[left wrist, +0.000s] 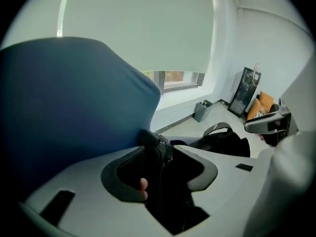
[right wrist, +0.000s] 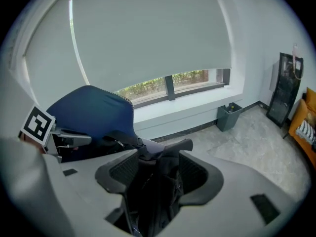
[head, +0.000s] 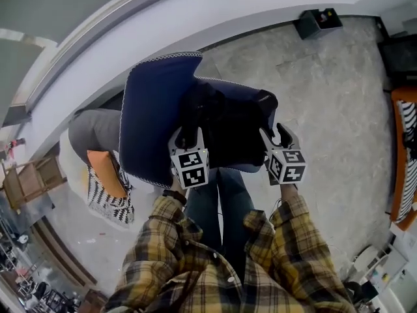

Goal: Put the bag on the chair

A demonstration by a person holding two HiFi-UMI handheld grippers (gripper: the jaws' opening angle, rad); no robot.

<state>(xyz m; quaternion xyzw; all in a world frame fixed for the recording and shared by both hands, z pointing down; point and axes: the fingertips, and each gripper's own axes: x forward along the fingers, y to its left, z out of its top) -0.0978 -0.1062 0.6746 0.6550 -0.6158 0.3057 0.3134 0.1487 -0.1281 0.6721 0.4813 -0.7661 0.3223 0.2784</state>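
Note:
In the head view a black bag (head: 225, 126) lies on the seat of a blue chair (head: 153, 113), against its backrest. My left gripper (head: 187, 134) hangs over the bag's left end and my right gripper (head: 276, 134) over its right end. In the left gripper view the left gripper (left wrist: 165, 164) stands open; a dark part of the bag (left wrist: 222, 142) rises between the pads without being pinched, beside the chair back (left wrist: 69, 102). In the right gripper view the right gripper (right wrist: 158, 174) is open too, with black bag (right wrist: 158, 196) fabric loose between its pads.
A dark bin (head: 319, 21) stands by the wall below the window. A grey seat with an orange cushion (head: 104, 171) and a patterned pillow sits left of the chair. An orange sofa (head: 405, 155) lines the right edge. The person's legs are just before the chair.

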